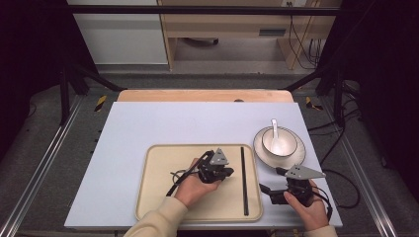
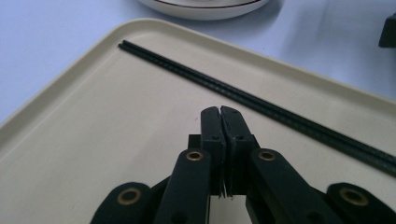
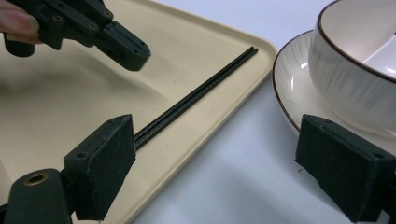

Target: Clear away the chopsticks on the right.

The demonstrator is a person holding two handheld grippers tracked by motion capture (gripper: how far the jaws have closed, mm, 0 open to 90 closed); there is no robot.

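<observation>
A pair of black chopsticks (image 1: 243, 180) (image 2: 261, 105) (image 3: 201, 93) lies along the right side of a beige tray (image 1: 153, 197) (image 2: 93, 140) (image 3: 70, 93). My left gripper (image 1: 230, 173) (image 2: 220, 112) (image 3: 140, 56) hovers over the tray just left of the chopsticks, jaws shut with nothing between them. My right gripper (image 1: 271, 180) (image 3: 212, 135) rests low over the table to the right of the tray, jaws wide open and empty. It faces the tray's edge and the chopsticks.
A white bowl (image 1: 279, 140) (image 3: 355, 70) with a white spoon (image 1: 274, 129) in it stands on a dark-rimmed plate (image 1: 262, 153) (image 2: 205, 7) (image 3: 289, 79), just beyond the right gripper. The table is covered by a pale blue-grey mat (image 1: 148, 123).
</observation>
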